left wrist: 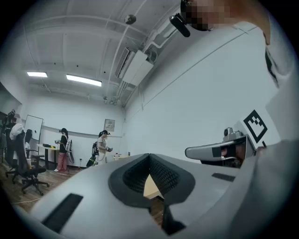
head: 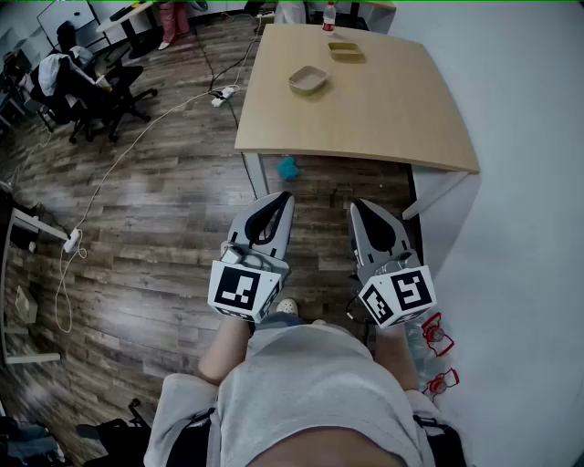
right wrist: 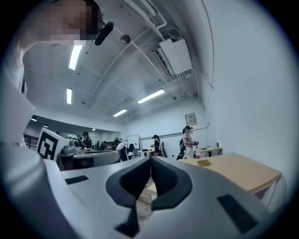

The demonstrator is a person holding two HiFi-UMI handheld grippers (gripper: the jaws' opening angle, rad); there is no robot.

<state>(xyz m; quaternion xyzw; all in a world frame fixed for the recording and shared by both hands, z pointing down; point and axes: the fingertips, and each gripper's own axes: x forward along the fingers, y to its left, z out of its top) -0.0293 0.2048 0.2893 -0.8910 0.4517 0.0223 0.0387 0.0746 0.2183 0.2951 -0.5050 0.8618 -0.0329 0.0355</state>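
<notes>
Holding short of the work, approach stage by my read: left gripper (head: 281, 201) and right gripper (head: 359, 208) had jaws closed on nothing. Bowl (head: 308, 79) sat on the tabletop (head: 383, 119), well ahead of both jaws; reaching it called for stepping closer, then opening.

Counted from the head view: two grippers at lower centre, the left gripper (head: 284, 195) and the right gripper (head: 356, 203); one wooden table (head: 392, 119) at upper centre; on it two trays, a beige tray (head: 308, 79) and a yellow tray (head: 345, 51), and one red-capped bottle (head: 328, 16); and one teal object (head: 288, 168) on the floor.
</notes>
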